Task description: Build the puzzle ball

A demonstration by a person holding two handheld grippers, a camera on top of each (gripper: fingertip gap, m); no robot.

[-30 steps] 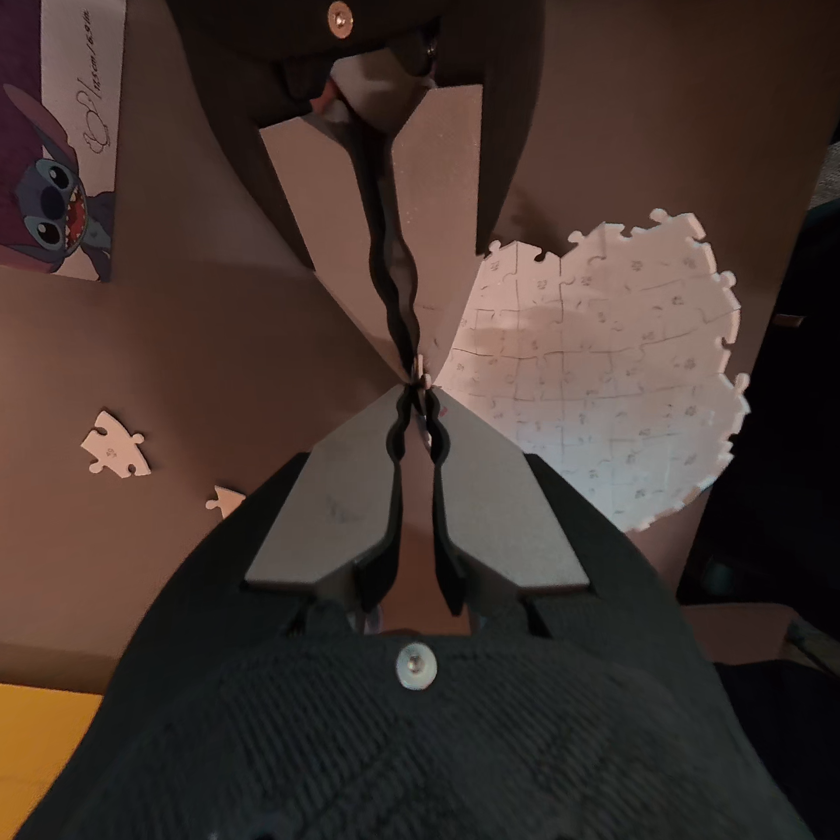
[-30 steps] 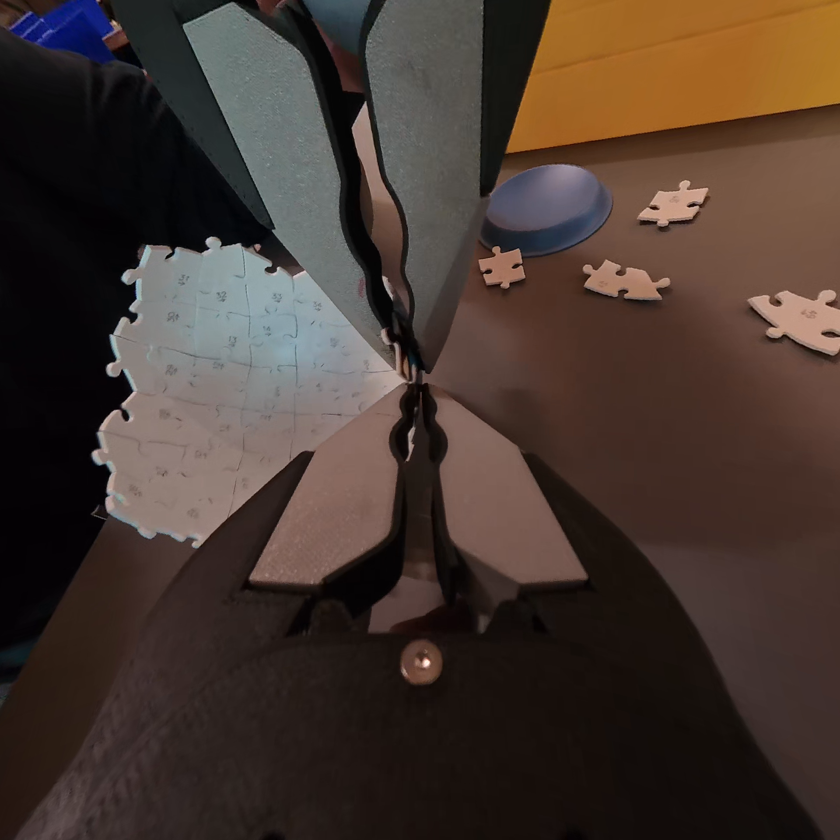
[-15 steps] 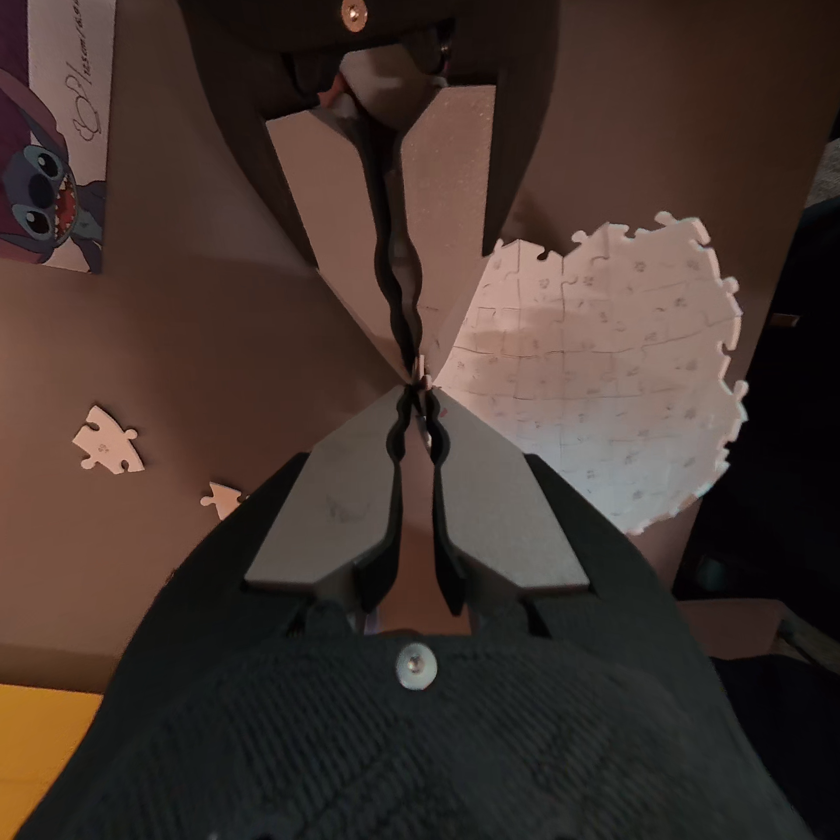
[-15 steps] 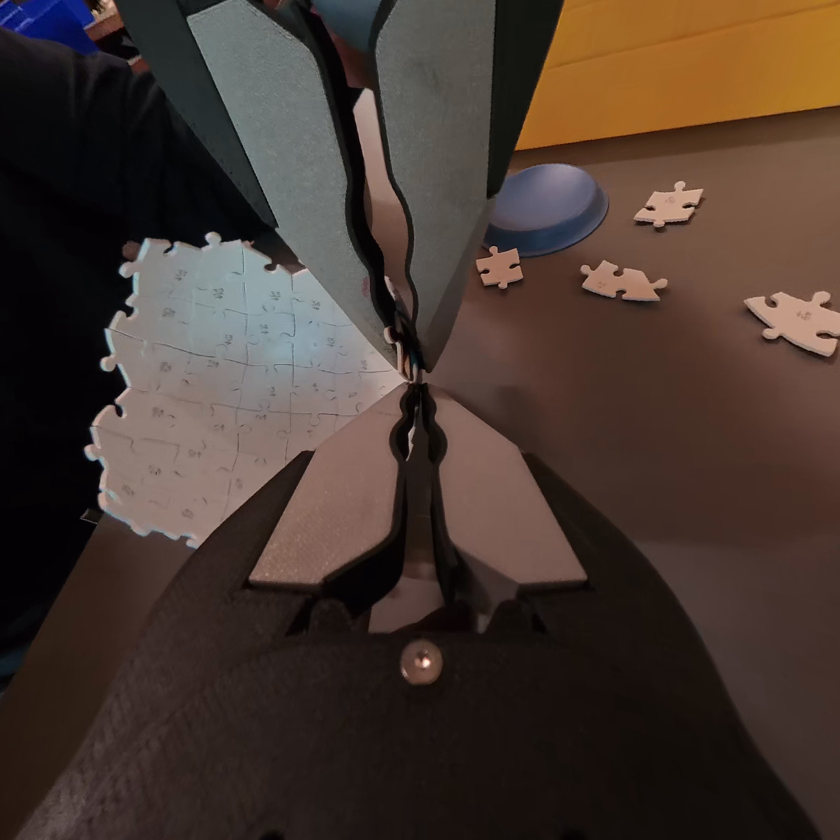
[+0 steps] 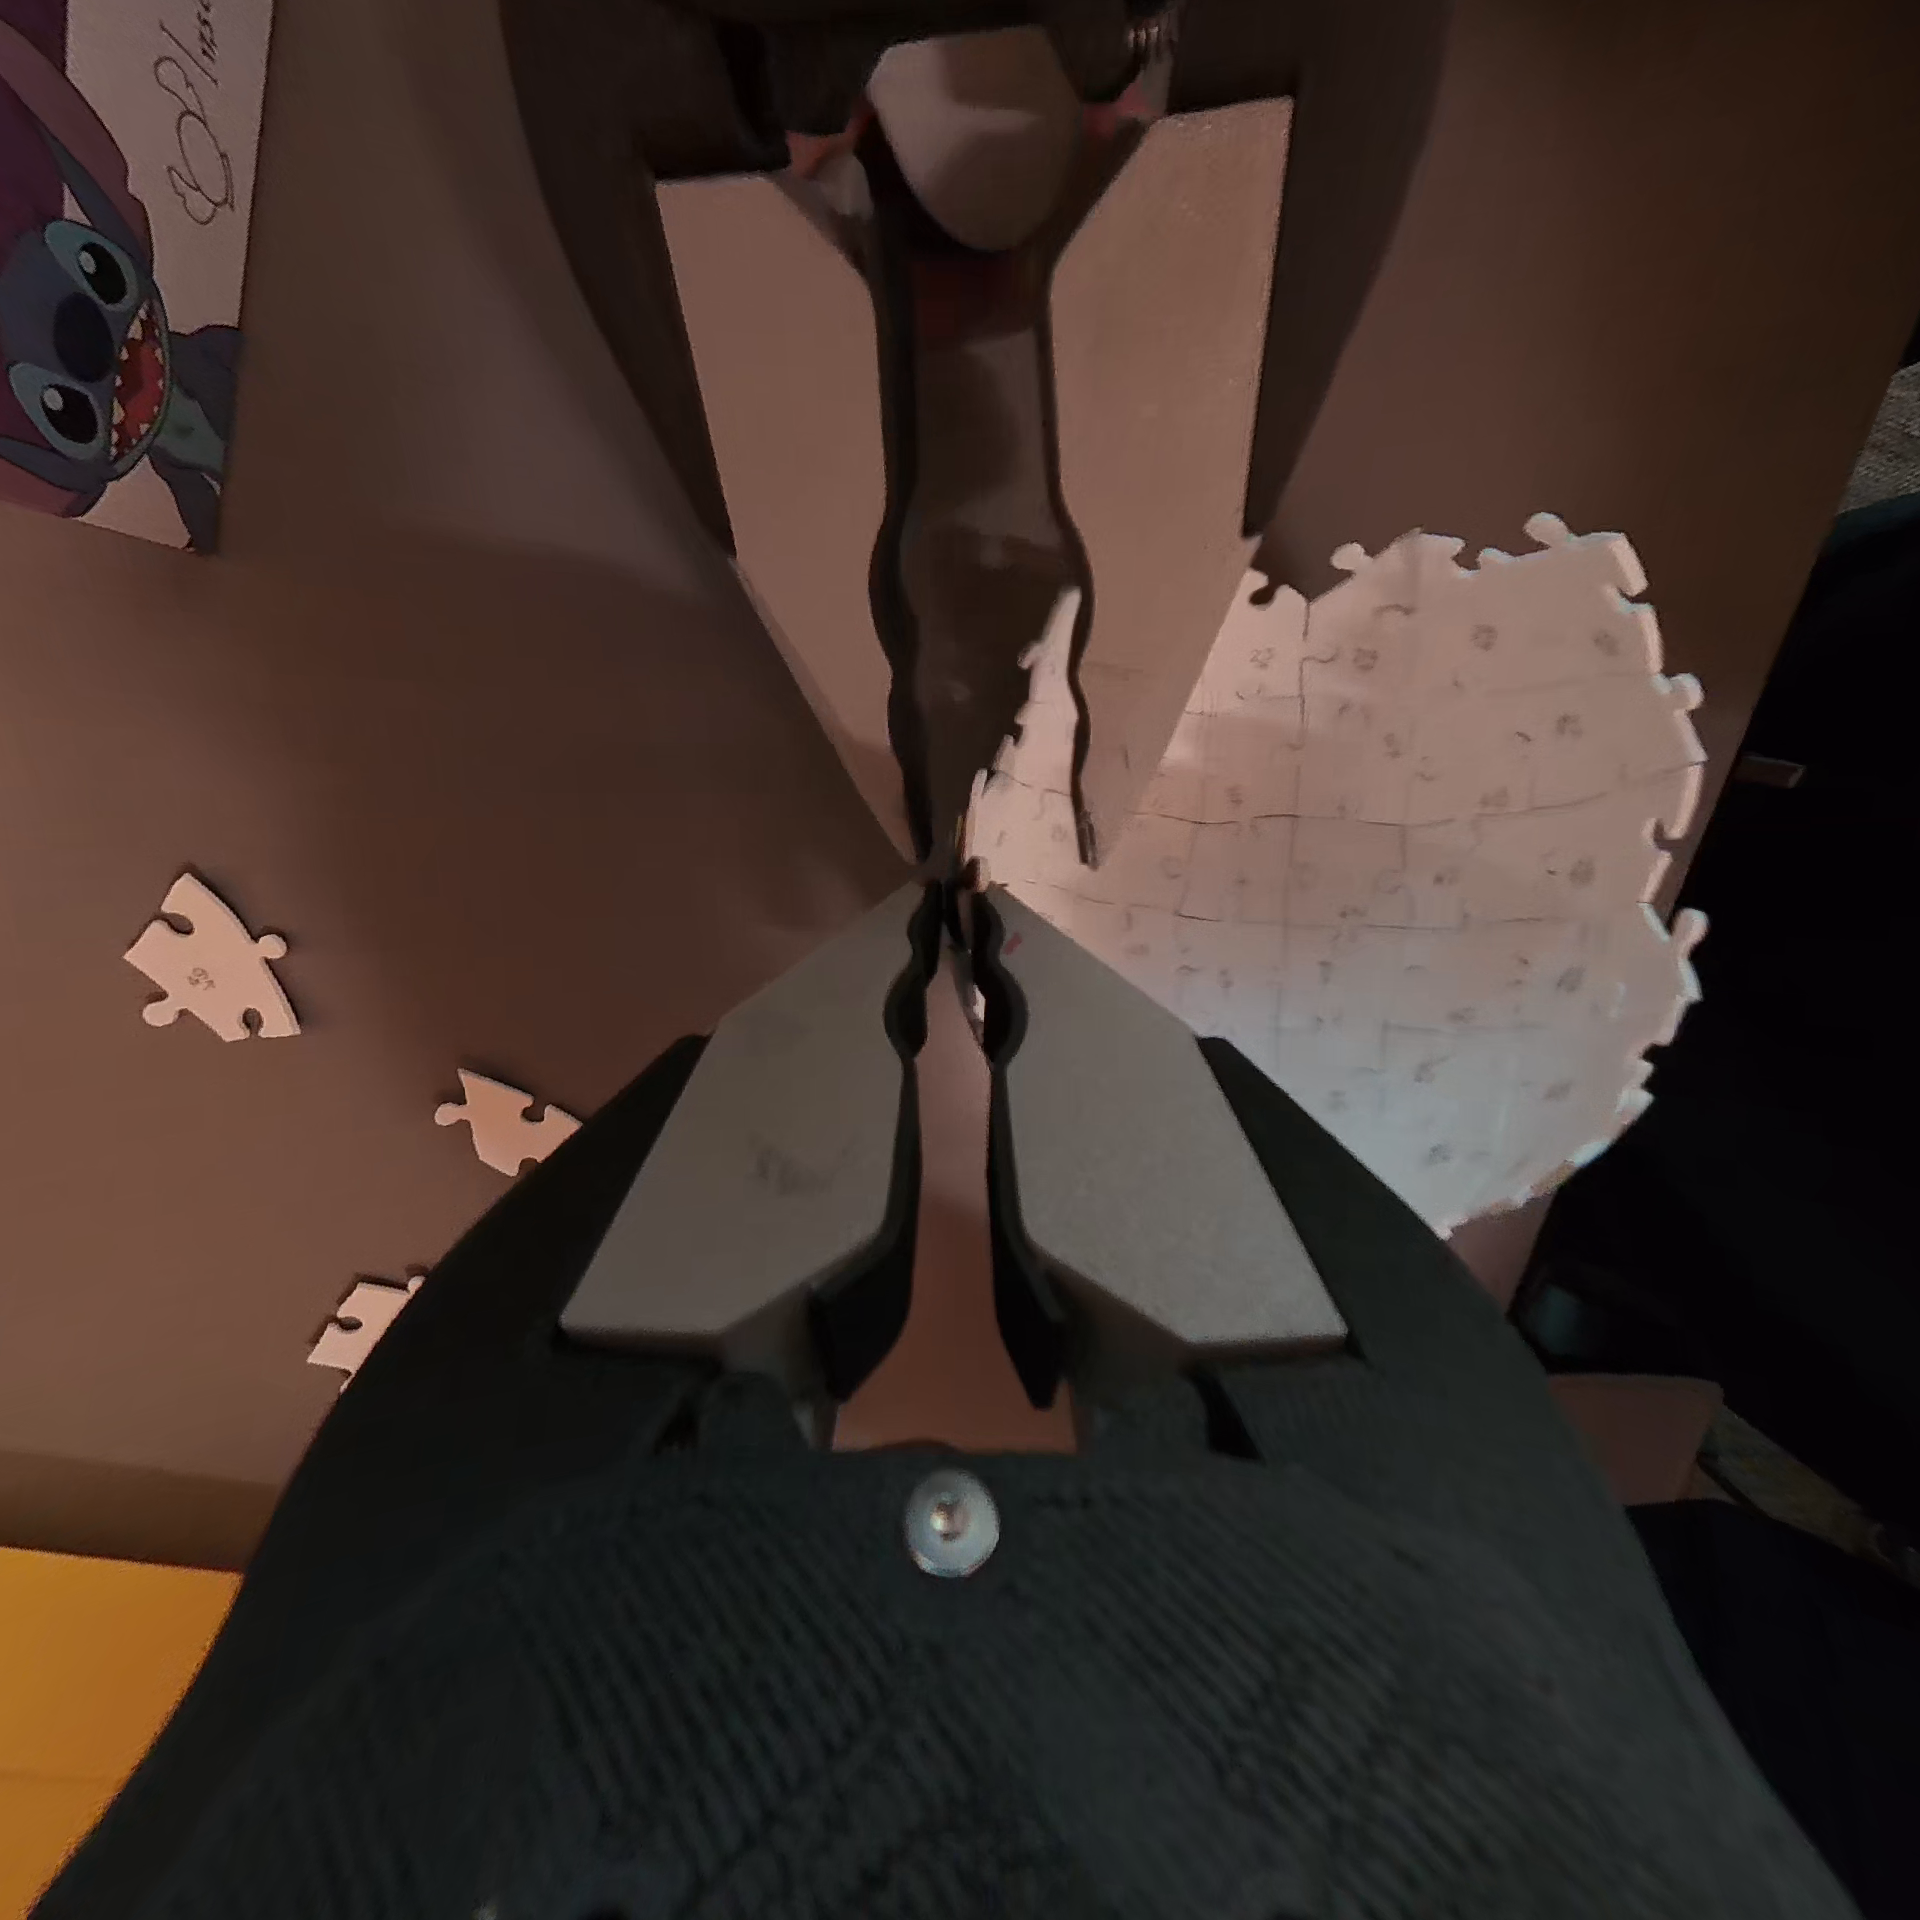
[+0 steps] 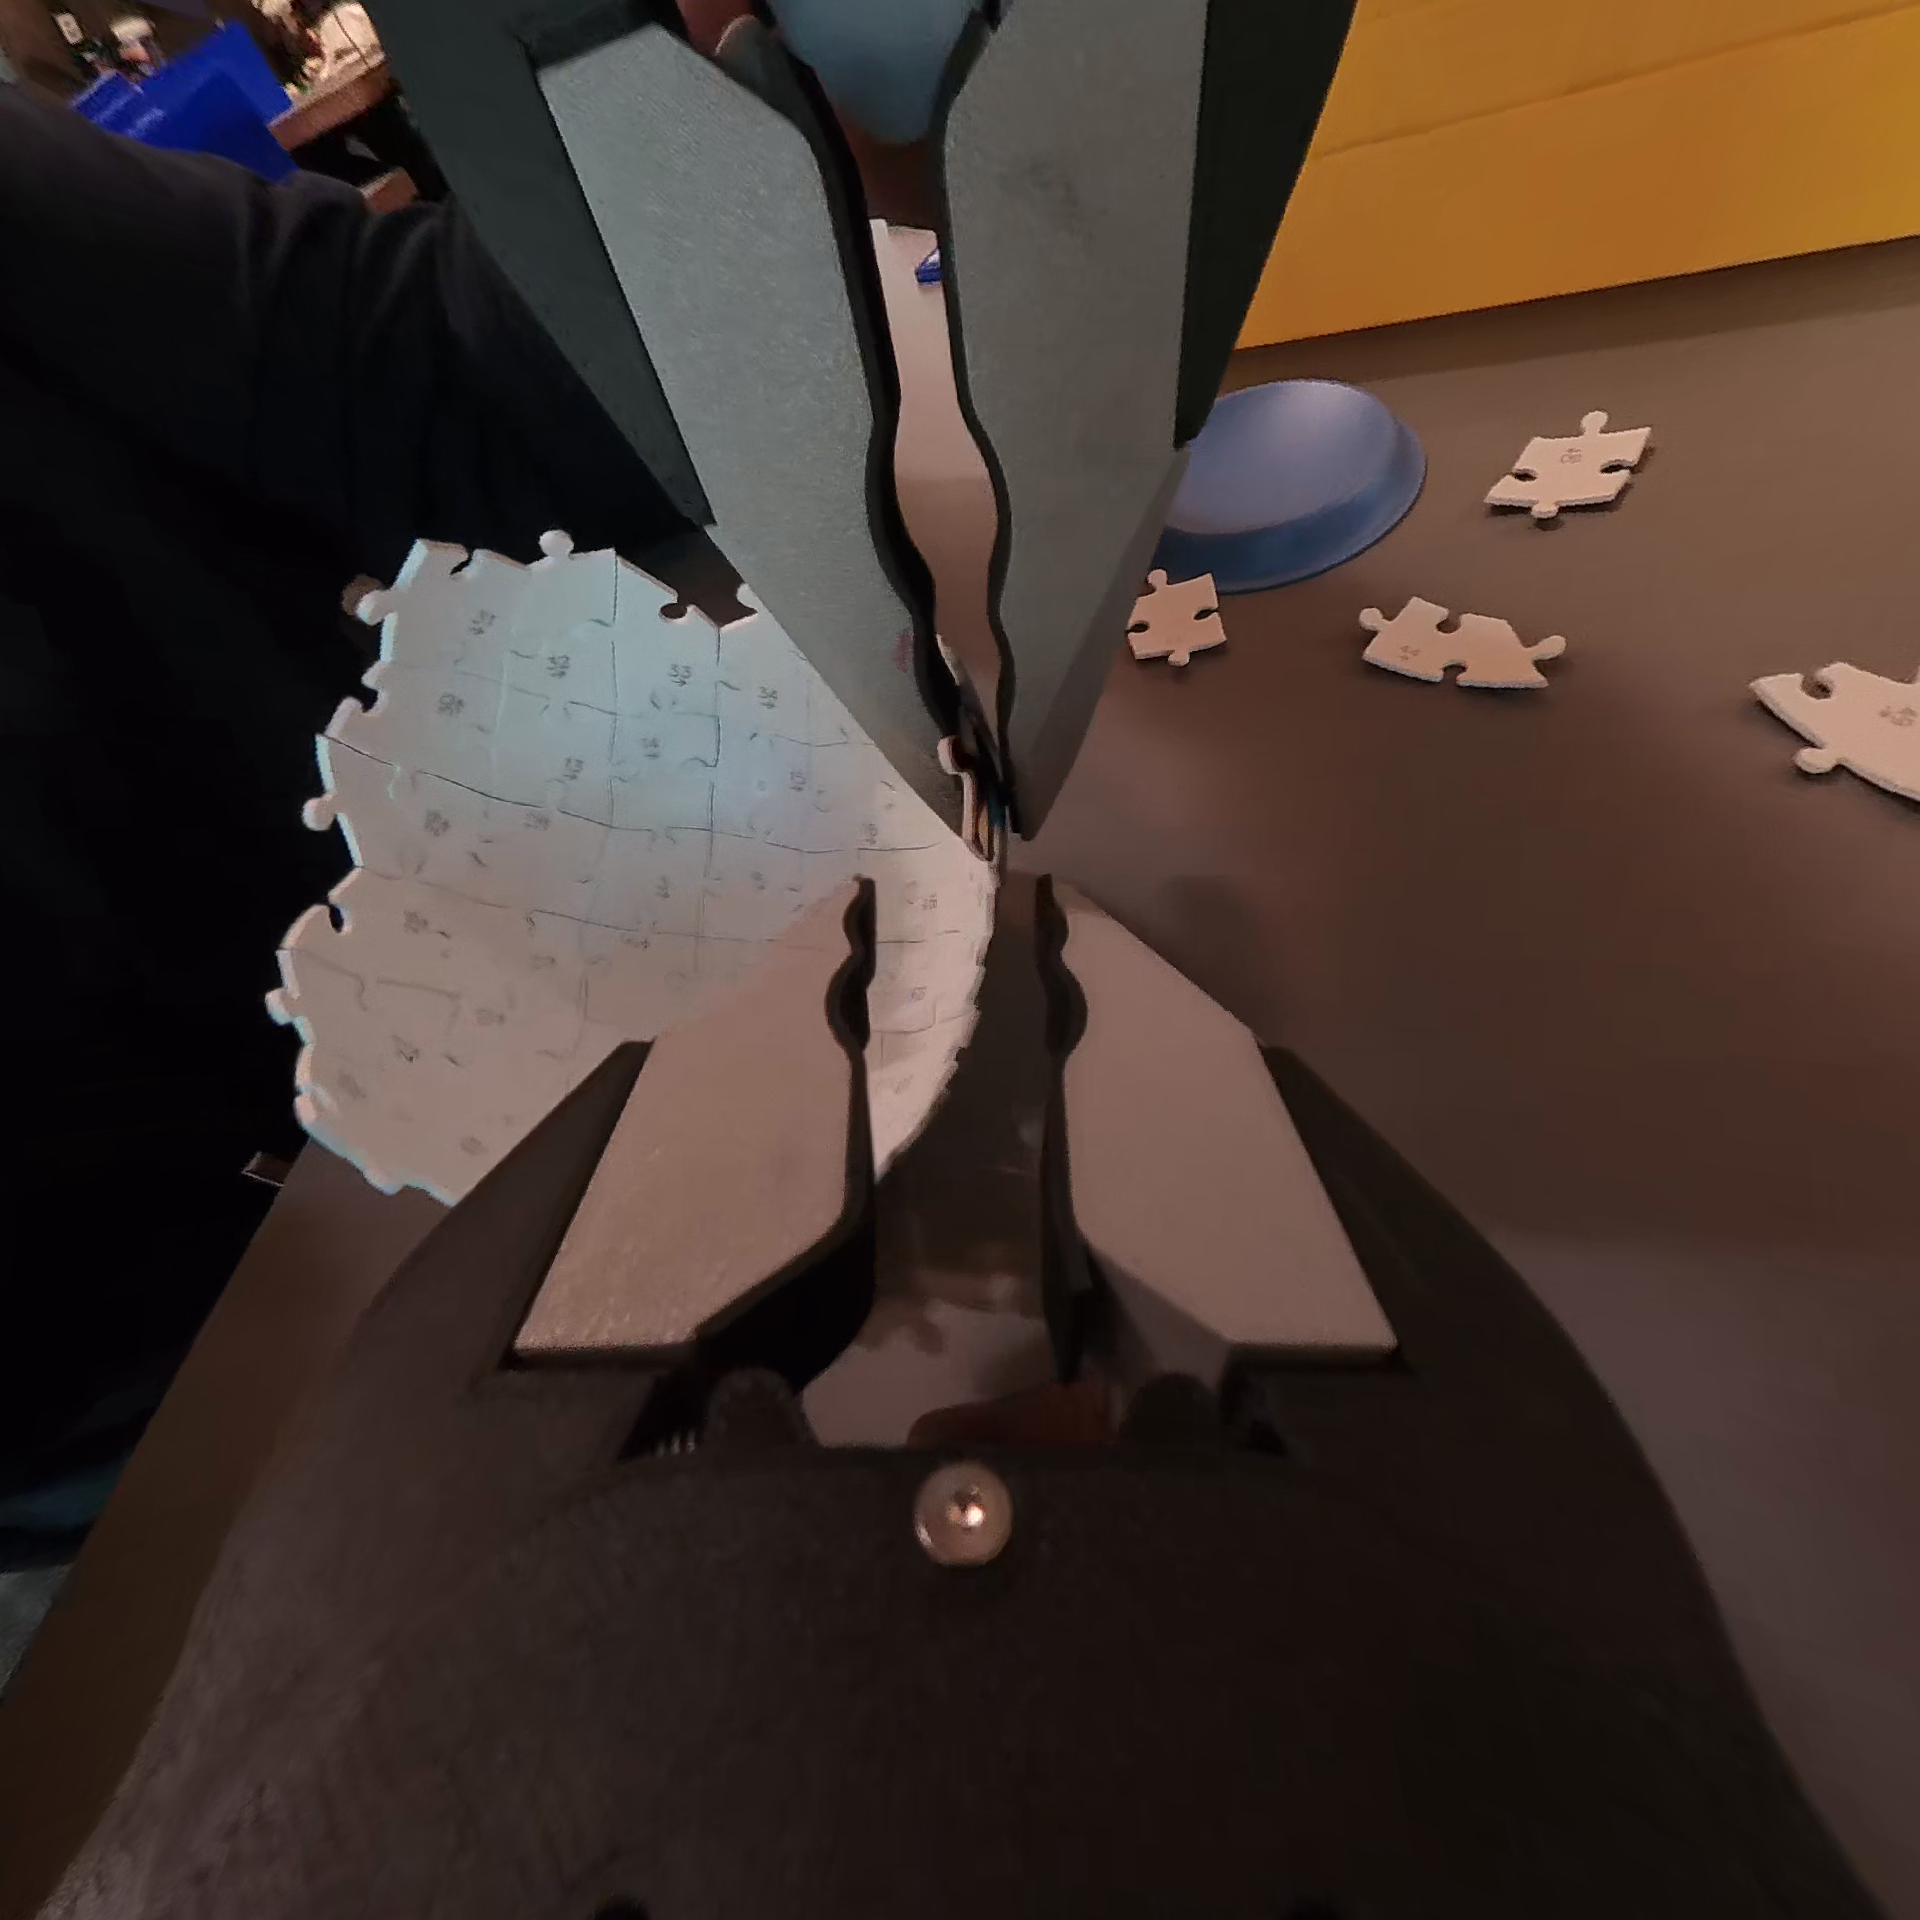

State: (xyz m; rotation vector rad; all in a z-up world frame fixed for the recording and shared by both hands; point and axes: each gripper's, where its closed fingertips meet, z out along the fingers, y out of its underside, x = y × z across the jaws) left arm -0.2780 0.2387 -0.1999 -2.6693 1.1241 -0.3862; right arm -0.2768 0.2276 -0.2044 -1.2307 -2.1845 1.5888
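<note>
In the left wrist view, the left claw (image 5: pixel 954 902) fills the lower half of the frame, its two grey fingers pinched together at the tips on the near rim of the white, curved, partly assembled puzzle ball shell (image 5: pixel 1382 883), which spreads out to the right of centre with its numbered inner side showing. The right claw (image 5: pixel 1006 847) reaches down from the top of that frame, its fingers parted, one on each side of the shell's rim. In the right wrist view the right claw (image 6: pixel 951 894) rises from the bottom of the frame with a clear gap between its fingertips, gripping nothing, while the shell (image 6: pixel 582 831) sits at centre left, its edge passing between those fingers. The left claw (image 6: pixel 987 805) comes down from the top of this frame, tips closed on the rim. On the dark brown surface (image 6: pixel 1455 987), loose white puzzle pieces lie at the upper right: one (image 6: pixel 1179 615) just beside a round blue dish (image 6: pixel 1309 488), and others (image 6: pixel 1455 644) (image 6: pixel 1569 465) farther right. More loose pieces (image 5: pixel 213 977) (image 5: pixel 509 1132) lie at the left of the left wrist view, and a printed cartoon sheet (image 5: pixel 114 260) sits in the upper left corner.
</note>
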